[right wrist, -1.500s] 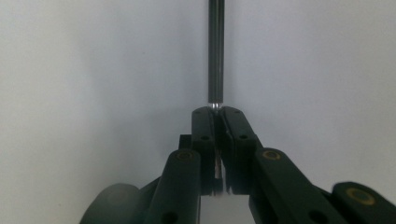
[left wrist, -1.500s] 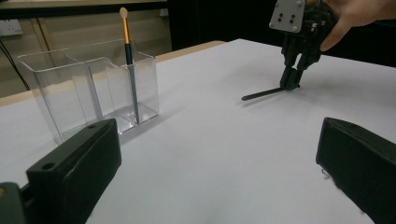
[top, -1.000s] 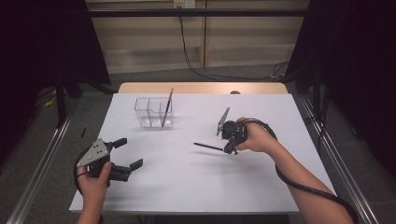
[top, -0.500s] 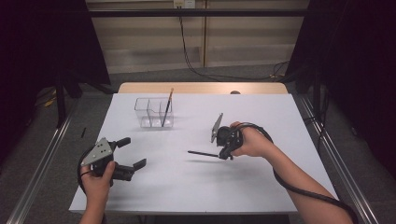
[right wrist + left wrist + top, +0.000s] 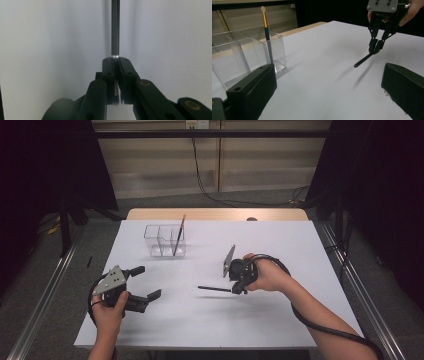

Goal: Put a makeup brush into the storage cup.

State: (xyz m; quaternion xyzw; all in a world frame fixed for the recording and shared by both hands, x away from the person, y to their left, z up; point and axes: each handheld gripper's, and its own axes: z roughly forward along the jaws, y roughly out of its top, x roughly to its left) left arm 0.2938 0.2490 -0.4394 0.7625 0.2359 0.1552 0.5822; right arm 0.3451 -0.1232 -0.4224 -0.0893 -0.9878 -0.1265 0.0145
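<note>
The dark brush runs off the top edge in the right gripper view, its clamped end hidden between the jaws.

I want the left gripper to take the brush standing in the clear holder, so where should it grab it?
Grip the brush on its bare upper handle, coming from above. It stands nearly upright, leaning a little, and the holder walls surround its lower part.

Left claw: lower left of the high view, jaws spread wide apart, pointing right, gripped by a hand rising from the bottom edge.
Right claw: centre right, jaws pressed together, pointing left, forearm entering from lower right.
</note>
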